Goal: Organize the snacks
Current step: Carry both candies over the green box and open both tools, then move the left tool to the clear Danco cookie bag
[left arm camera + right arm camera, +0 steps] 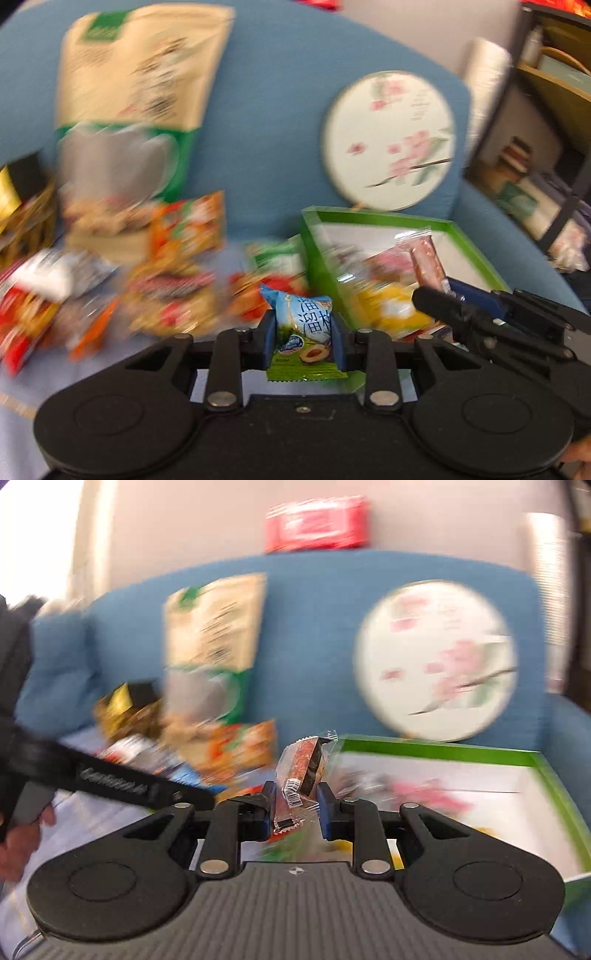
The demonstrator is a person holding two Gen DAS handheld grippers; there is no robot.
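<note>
My left gripper [303,341] is shut on a small blue and green plum candy packet [304,332], held above the sofa seat just left of the green-rimmed box [373,217]. My right gripper [295,805] is shut on a clear-wrapped brown snack bar [301,775], held upright beside the box's left edge [439,752]. The right gripper [448,297] also shows at the right of the left wrist view, with the bar [424,258] over the box. Several snacks lie in the box [384,291]. A blurred pile of loose snack packets [159,280] lies on the seat to the left.
A tall beige and green snack bag [136,107] and a round flowered fan [389,140] lean on the blue sofa back [273,110]. A red pack [317,524] sits on top of the sofa back. Shelves [546,122] stand at the right. The left gripper's arm [110,777] crosses the right wrist view.
</note>
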